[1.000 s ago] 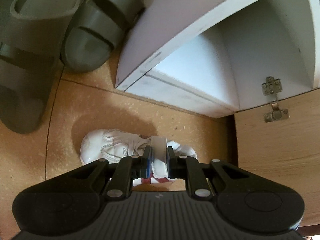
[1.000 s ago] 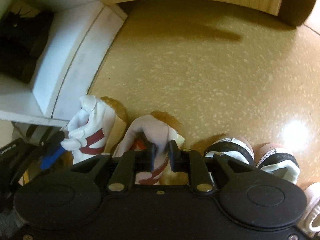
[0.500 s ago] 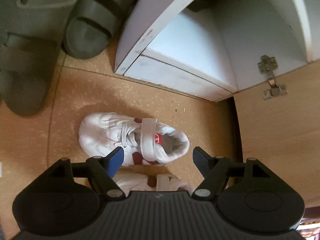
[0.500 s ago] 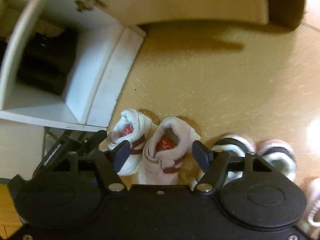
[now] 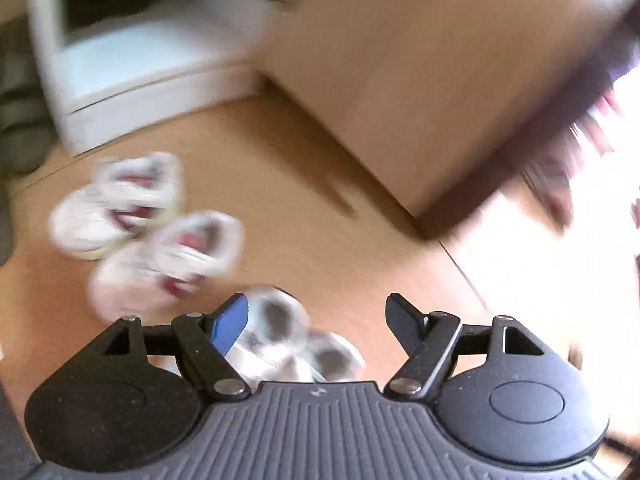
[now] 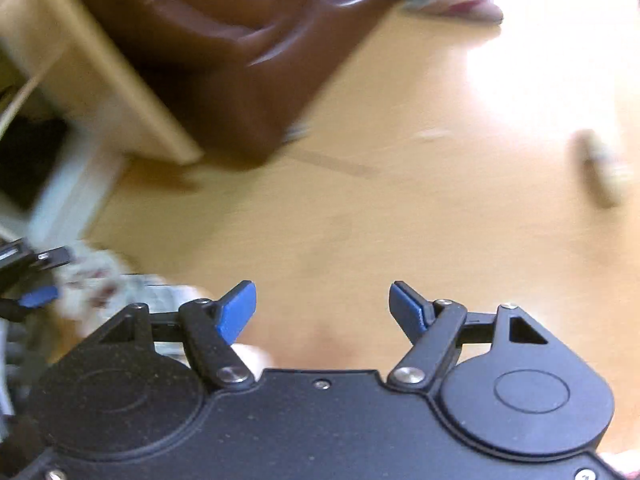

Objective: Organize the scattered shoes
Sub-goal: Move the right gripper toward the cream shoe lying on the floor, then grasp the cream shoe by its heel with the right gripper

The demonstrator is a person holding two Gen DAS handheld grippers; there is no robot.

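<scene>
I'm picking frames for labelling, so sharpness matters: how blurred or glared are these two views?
Left wrist view: heavy motion blur smears the white shoes and cabinet; only the left gripper is sharp; glare at right. Right wrist view: equally smeared, floor blown out by glare, right gripper crisp.

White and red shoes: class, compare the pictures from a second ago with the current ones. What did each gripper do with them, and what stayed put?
Both grippers let go: the left gripper and right gripper, each shut on one white and red shoe a second ago, now stand open and have swung away rightward. The white and red shoes stay side by side on the floor near the white cabinet.
</scene>
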